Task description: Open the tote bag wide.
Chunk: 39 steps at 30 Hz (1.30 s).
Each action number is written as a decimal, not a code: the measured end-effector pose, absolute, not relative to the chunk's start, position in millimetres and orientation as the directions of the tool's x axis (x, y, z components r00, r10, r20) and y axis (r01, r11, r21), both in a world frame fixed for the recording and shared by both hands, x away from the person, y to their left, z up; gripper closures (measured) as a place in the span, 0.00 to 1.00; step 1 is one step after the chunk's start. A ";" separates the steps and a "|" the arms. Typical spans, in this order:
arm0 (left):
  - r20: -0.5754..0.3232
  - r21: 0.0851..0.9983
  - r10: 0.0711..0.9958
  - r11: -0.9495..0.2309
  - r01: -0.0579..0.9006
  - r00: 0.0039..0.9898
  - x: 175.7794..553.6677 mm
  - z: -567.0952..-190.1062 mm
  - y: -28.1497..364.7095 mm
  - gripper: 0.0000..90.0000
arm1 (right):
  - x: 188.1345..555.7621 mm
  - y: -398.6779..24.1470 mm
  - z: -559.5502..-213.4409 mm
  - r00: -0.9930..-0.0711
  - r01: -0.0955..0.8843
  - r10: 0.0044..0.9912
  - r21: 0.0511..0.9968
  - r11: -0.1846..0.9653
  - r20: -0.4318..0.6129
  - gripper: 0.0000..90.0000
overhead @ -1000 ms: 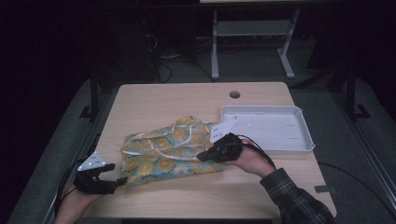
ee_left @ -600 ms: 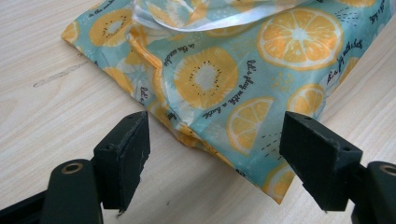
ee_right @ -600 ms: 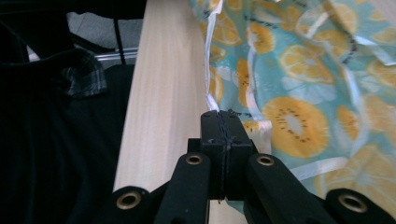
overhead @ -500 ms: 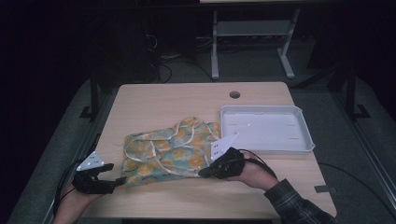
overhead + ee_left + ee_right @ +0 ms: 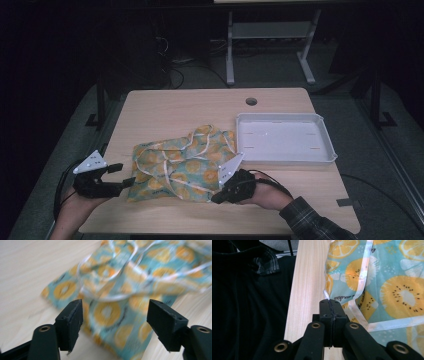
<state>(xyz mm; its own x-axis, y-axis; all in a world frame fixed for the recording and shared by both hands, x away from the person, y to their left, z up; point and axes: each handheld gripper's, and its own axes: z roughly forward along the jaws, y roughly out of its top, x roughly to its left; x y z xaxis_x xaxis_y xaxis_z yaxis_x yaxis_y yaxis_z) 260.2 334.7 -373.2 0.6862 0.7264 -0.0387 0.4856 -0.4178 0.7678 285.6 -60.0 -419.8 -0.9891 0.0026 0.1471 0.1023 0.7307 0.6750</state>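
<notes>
The jaws of the right gripper (image 5: 329, 302) are pressed together, and a thin edge of the fruit-print cloth (image 5: 182, 165) seems to be pinched between them at its near right corner — in the right gripper view the fabric's white hem meets the tips. The jaws of the left gripper (image 5: 113, 315) stand spread and have just been closing a little, with nothing pressed between them; the cloth's near left corner lies just beyond the tips, blurred.

Outward from there, the cloth lies rumpled at the middle of the bench (image 5: 165, 107), its white tapes looped across it. A white tray (image 5: 327, 147) sits at about three o'clock from the cloth, just beside its far right edge, with nothing in it.

Judging from this, the risks are two. The right pinch holds very little fabric, so a pull could slip the hem free. The left jaws may close short of the corner, or catch a loose tape instead of the cloth — then the spread would go lopsided.
</notes>
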 end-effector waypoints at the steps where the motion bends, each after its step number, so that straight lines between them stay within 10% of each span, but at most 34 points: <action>1: -0.035 0.764 0.717 -0.430 0.481 0.696 264.4 -371.0 330.6 0.35 | 285.5 -59.8 -420.2 -0.989 0.105 0.004 0.672 0.733 0.151 0.99; 17: -0.126 0.675 0.633 -0.509 0.534 0.764 332.1 -394.4 257.4 0.54 | 287.0 -57.0 -426.3 -0.989 0.092 -0.007 0.655 0.750 0.147 0.99; 25: -0.137 0.635 0.640 -0.529 0.563 0.756 339.7 -403.0 257.7 0.99 | 288.0 -57.8 -425.8 -0.989 0.094 -0.004 0.654 0.750 0.147 0.95; 39: -0.129 0.669 0.640 -0.508 0.543 0.758 334.6 -398.3 265.0 0.99 | 320.0 -77.9 -378.2 -0.985 0.155 0.155 0.760 0.631 0.072 0.67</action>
